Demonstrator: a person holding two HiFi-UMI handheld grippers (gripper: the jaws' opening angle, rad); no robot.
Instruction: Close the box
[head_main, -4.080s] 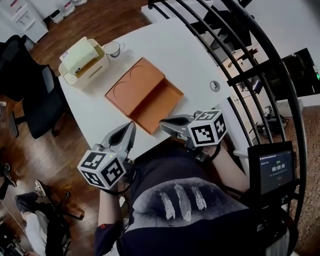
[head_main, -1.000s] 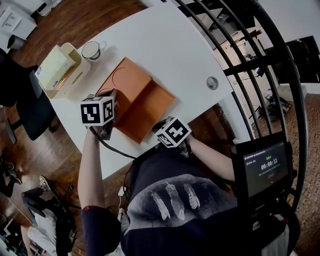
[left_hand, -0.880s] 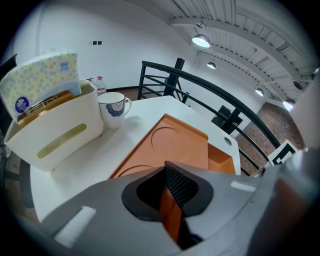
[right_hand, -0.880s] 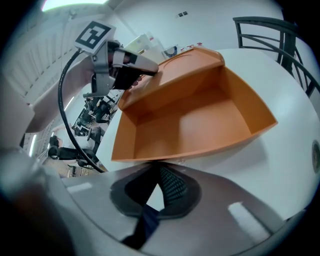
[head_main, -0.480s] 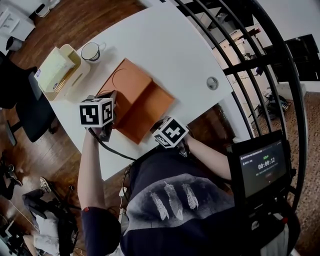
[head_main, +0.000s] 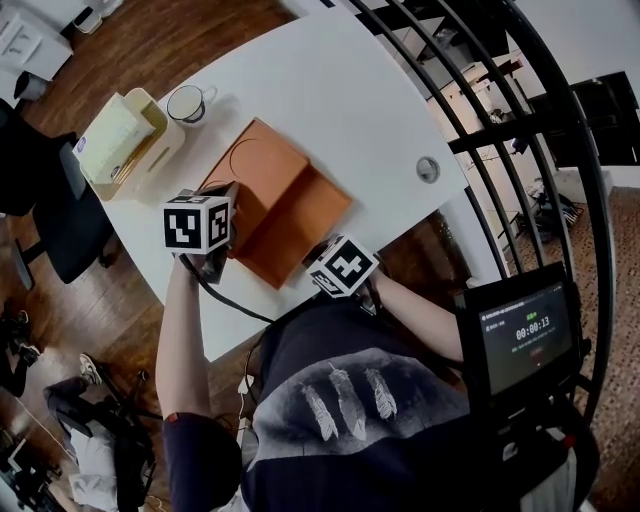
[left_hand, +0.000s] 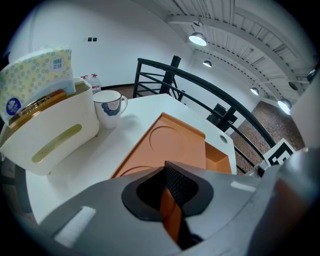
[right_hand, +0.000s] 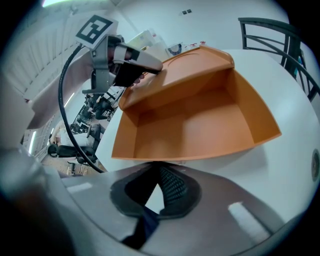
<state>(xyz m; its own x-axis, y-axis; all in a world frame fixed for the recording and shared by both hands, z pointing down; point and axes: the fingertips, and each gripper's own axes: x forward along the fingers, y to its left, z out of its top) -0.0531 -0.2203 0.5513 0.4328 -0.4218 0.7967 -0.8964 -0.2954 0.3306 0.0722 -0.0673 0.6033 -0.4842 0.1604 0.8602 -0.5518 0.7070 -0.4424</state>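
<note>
One box lies diagonally, lid toward mug.

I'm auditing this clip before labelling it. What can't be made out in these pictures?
Head view: the right gripper's jaw tips, covered by its marker cube, so contact with the tray is unclear there.
Head view: the small print on the screen, too small to read.
Left gripper view: the organizer's left end, cut off by the picture edge.
</note>
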